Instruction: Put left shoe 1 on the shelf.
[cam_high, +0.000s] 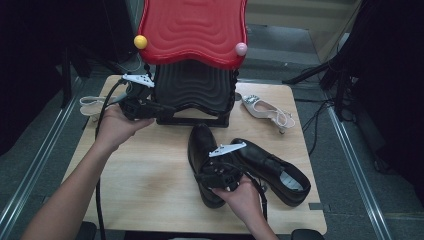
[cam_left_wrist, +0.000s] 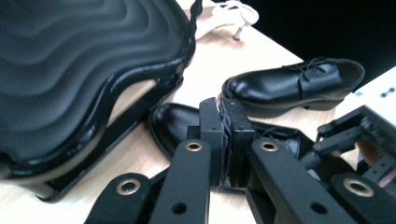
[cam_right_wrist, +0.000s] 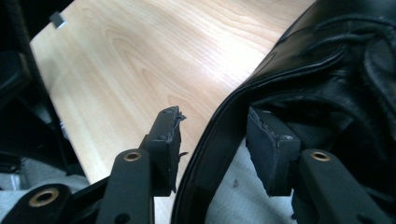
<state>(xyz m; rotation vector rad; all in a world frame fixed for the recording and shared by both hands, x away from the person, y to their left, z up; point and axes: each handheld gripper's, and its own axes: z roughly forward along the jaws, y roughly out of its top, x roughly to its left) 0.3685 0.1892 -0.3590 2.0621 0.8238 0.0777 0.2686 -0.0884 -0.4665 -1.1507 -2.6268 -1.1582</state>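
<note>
Right gripper (cam_high: 220, 172), low centre of the high view, sits at the heel of the left black shoe (cam_high: 202, 150), which lies on the table (cam_high: 150, 175); nothing is lifted yet. Left gripper (cam_left_wrist: 225, 135) in its own view has jaws pressed together, empty, beside the black rack (cam_left_wrist: 70, 70). Seen from my right gripper view, the jaws straddle the shoe's rim, still gaping, so the pinch and carry remain.

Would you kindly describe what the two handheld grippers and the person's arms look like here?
Both the left gripper and the right gripper are black, with flat linkage bars joined by brass-ringed pivots, and jaws faced with worn black pads. Each carries a pale grey three-cornered plate on top and trails a black cable. The forearms are bare, with no sleeves visible.
</note>
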